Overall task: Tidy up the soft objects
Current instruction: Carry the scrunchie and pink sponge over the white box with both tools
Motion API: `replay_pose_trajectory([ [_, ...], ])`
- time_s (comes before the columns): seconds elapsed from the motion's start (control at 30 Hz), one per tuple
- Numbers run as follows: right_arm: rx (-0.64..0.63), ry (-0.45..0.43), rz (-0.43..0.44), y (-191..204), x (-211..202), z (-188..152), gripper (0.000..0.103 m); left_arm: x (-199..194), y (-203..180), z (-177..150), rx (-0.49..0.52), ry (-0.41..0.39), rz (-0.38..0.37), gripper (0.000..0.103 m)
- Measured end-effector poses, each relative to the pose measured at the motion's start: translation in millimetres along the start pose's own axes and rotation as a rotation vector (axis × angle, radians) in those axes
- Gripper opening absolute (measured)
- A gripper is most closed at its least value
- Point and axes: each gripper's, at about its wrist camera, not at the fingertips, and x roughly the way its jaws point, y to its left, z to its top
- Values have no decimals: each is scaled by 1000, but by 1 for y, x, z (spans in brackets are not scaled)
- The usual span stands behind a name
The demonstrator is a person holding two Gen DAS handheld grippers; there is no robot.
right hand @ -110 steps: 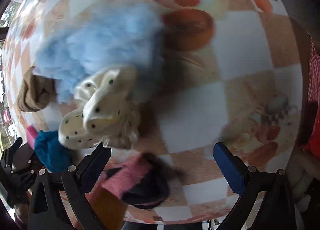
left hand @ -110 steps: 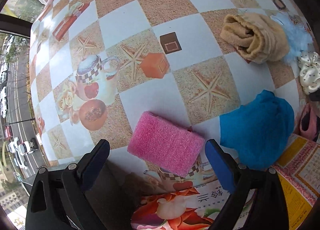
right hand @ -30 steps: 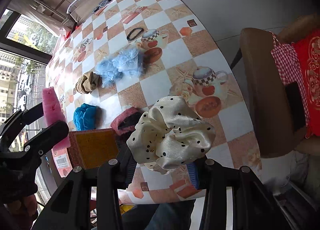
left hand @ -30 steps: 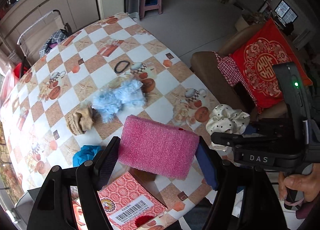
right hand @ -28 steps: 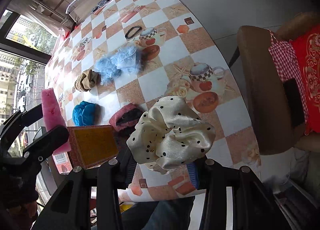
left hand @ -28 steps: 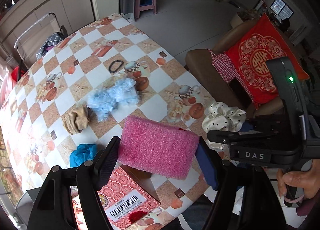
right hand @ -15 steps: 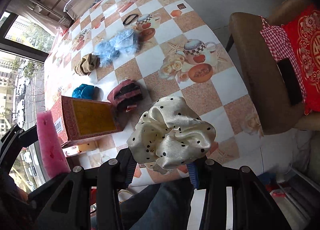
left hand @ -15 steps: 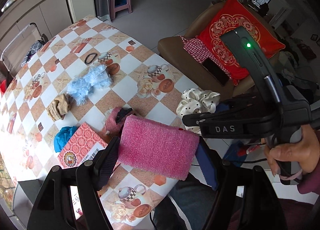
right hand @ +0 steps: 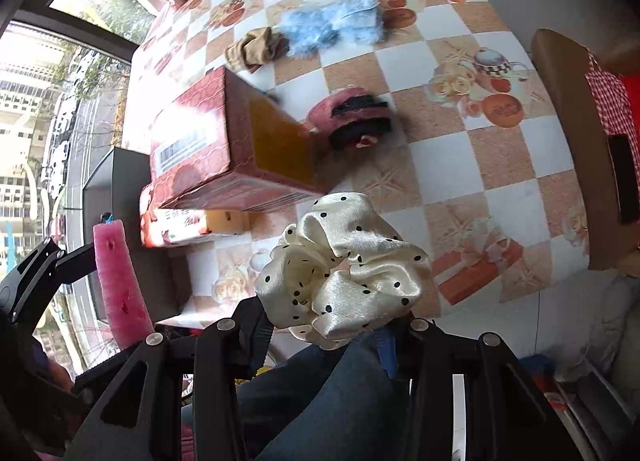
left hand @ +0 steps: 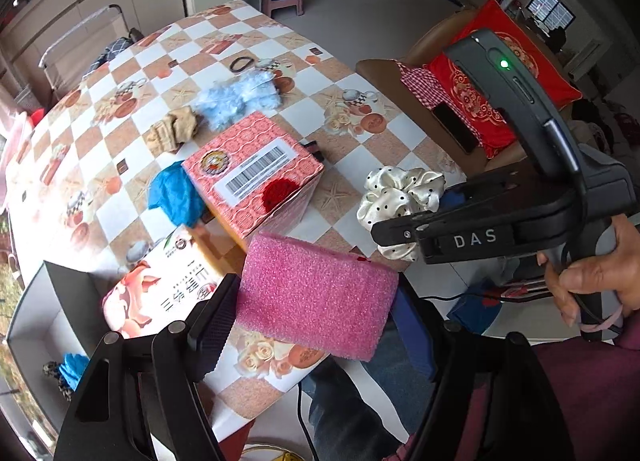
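Note:
My left gripper is shut on a pink foam sponge, held in the air over the near edge of the checkered table. My right gripper is shut on a cream polka-dot scrunchie, also off the table. In the left wrist view, the scrunchie hangs from the right gripper, with a hand on its handle. In the right wrist view, the sponge appears edge-on at far left. A light-blue fluffy piece, a tan rolled cloth and a blue cloth lie on the table.
A red patterned box rests on a flowery box. A pink-and-black item lies beside them. An open grey bin at the table's left end holds a blue thing. A chair with a red cushion stands on the right.
Both grippers have swept sideways along the table's near edge with sponge and scrunchie still held. The boxes now sit closer in view and the grey bin has appeared at the left.

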Motion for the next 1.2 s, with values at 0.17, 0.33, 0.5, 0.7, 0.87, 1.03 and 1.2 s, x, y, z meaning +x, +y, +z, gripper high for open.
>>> replay_pose_trajectory([
  [0.17, -114, 36, 8, 37, 9, -4, 45, -14, 29, -22, -115, -29, 35, 77],
  [0.33, -246, 68, 3, 77, 13, -6, 45, -30, 61, -44, -241, -71, 82, 77],
  [0.5, -387, 101, 8, 121, 19, -6, 45, -48, 95, -71, -386, -113, 144, 77],
  [0.7, -537, 127, 24, 179, 25, -1, 45, -64, 135, -115, -558, -140, 259, 77],
  [0.87, -643, 147, 59, 229, 34, -2, 45, -75, 167, -159, -711, -138, 346, 77],
  [1.03, -758, 173, 80, 279, 46, -12, 45, -82, 192, -197, -839, -126, 409, 77],
  [1.2, -829, 207, 103, 317, 60, -23, 45, -83, 206, -224, -928, -118, 440, 77],
])
